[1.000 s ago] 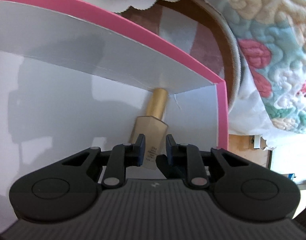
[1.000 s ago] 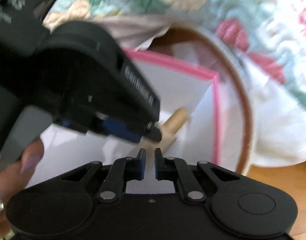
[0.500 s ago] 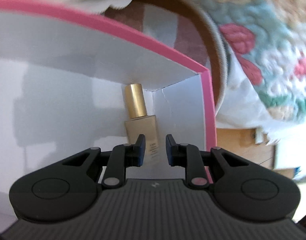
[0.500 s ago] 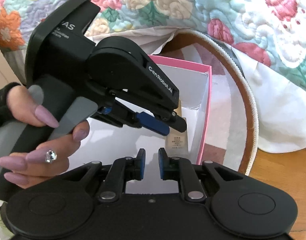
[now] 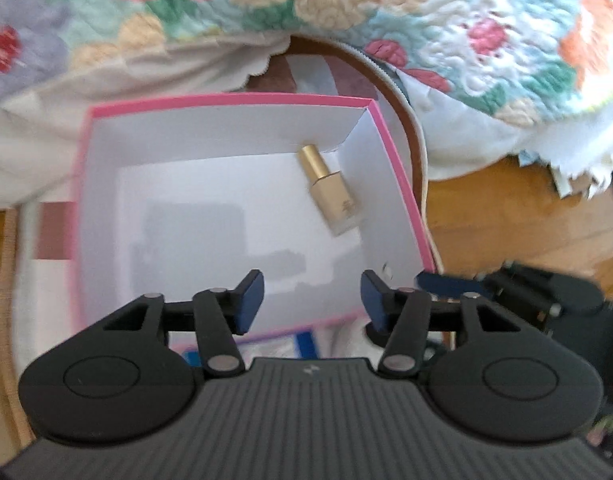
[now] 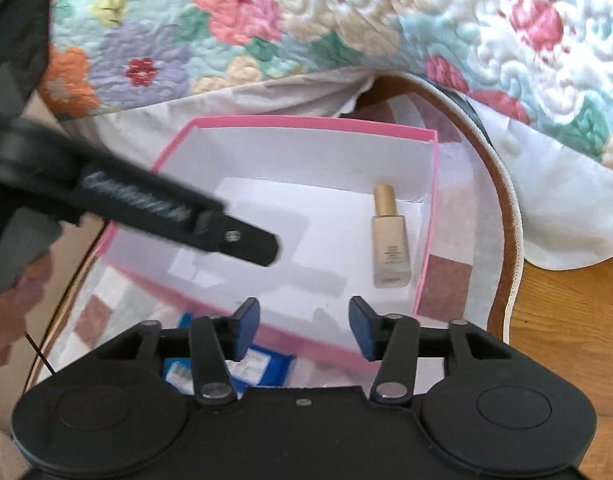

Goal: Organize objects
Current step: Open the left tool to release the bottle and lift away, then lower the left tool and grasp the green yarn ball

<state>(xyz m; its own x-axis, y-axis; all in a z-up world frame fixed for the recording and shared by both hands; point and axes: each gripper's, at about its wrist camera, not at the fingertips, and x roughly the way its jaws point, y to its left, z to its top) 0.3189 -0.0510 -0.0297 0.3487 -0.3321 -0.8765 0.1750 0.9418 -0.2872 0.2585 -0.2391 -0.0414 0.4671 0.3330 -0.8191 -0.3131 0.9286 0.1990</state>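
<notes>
Both the left gripper (image 5: 312,298) and right gripper (image 6: 304,326) have fingers spread and hold nothing, while the gold-capped bottle (image 6: 388,238) lies in the pink box (image 6: 424,264) at frame centre-right.

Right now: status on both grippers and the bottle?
Left gripper open, empty. Right gripper open, empty. Gold-capped bottle lying flat in pink box, near the far right corner. Blue packets outside the box's near wall.
</notes>
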